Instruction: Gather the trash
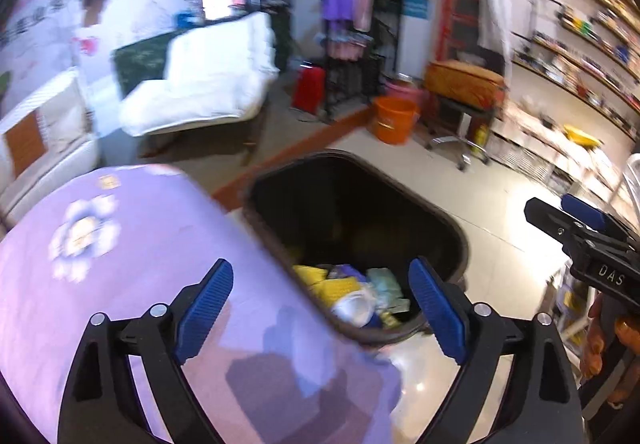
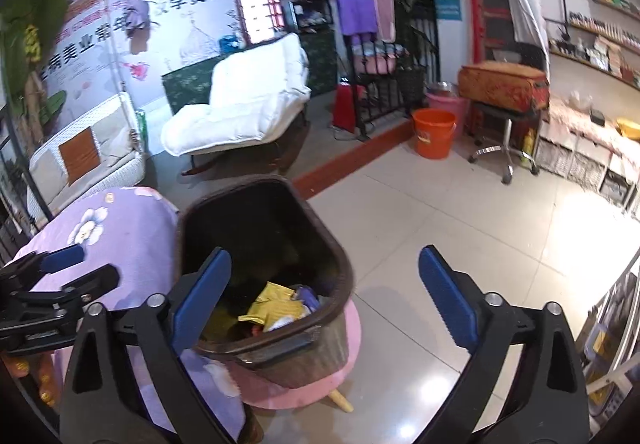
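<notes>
The left gripper [image 1: 320, 320] has its jaws wide open and holds nothing. It hangs over the edge of the purple desk [image 1: 120, 264]. The brown bin [image 1: 440, 211] sits right ahead of it, at about 1 o'clock, with its long side running toward 11 o'clock. The trash [image 1: 352, 292] lies at the bottom, right between the jaws. The right gripper [image 2: 324, 300] is open and empty too. From there the bin [image 2: 332, 244] sits at about 11 o'clock. The left one looks nearer.
</notes>
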